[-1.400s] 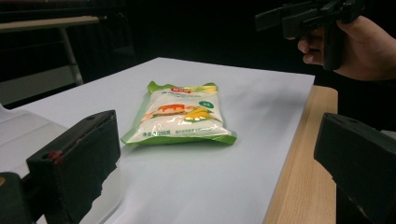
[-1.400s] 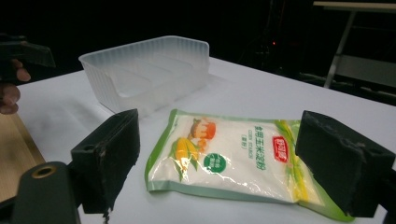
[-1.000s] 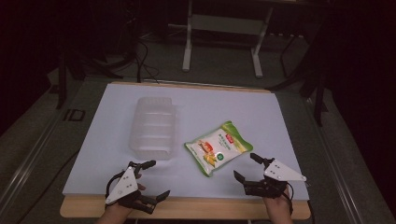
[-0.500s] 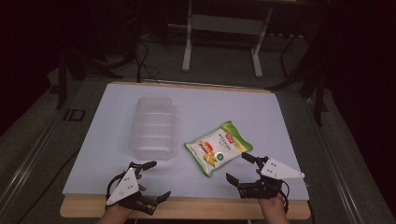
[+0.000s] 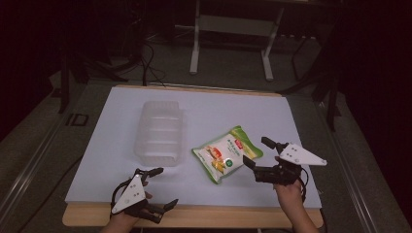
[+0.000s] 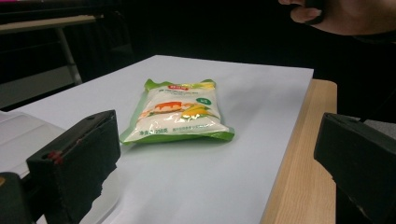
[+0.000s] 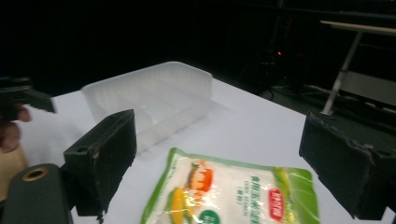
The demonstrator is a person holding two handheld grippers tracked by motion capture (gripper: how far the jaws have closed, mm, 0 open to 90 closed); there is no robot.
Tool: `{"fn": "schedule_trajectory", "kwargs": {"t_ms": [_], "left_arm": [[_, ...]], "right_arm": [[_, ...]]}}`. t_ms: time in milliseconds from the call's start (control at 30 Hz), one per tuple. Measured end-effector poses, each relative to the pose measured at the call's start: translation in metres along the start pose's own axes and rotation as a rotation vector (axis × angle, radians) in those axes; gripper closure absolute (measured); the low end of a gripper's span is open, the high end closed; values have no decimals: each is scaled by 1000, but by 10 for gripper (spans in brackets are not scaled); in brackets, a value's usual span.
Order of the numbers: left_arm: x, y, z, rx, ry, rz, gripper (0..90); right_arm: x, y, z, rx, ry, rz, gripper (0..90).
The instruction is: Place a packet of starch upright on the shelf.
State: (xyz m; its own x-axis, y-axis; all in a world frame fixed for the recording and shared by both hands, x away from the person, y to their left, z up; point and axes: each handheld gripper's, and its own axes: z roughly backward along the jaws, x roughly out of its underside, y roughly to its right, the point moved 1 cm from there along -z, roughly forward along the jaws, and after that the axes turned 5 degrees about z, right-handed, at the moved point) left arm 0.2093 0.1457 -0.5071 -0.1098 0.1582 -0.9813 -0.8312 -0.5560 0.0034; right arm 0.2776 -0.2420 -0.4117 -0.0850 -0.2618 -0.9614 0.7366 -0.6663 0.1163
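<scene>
So this was the approach step, nothing picked up yet. The right gripper (image 5: 259, 156) hung just off the right end of the green-and-white plastic snack pouch with the corn picture (image 5: 227, 154), its fingers (image 7: 100, 158) spread wide apart and the pouch lying flat between and below them in the right gripper view. The pouch sat on the white sheet over the counter (image 5: 204, 216), a bit right of centre and toward the near edge, just beside the clear ribbed plastic tray (image 5: 160, 131) but not touching it as far as I could tell. The left gripper (image 5: 159, 189) was parked at the near left corner, fingers also apart, holding nothing. My guess: the next move called for lowering the right fingers around the pouch's edge and pinching it, probably to get it into the tray.
</scene>
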Motion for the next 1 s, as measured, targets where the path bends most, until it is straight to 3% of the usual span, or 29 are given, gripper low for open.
{"fn": "schedule_trajectory", "kwargs": {"t_ms": [67, 333, 400, 500, 533, 633, 1000], "left_arm": [[0, 0, 0, -1, -1, 0, 7], [0, 0, -1, 4, -7, -2, 7], [0, 0, -1, 5, -7, -1, 7], [1, 0, -1, 8, -12, -2, 7], [1, 0, -1, 8, -13, -1, 7], [1, 0, -1, 10, -14, -1, 7], [1, 0, -2, 12, -15, -1, 7]], "right_arm": [[-1, 7, -4, 13, -21, -10, 110], [-1, 30, -16, 55, -17, -66, 110], [-1, 33, -17, 32, -11, -75, 110], [0, 39, -21, 44, -18, -77, 110], [1, 42, -23, 69, -36, -70, 110], [5, 51, -29, 82, -73, -77, 111], [42, 66, -51, 82, -199, -145, 110]]}}
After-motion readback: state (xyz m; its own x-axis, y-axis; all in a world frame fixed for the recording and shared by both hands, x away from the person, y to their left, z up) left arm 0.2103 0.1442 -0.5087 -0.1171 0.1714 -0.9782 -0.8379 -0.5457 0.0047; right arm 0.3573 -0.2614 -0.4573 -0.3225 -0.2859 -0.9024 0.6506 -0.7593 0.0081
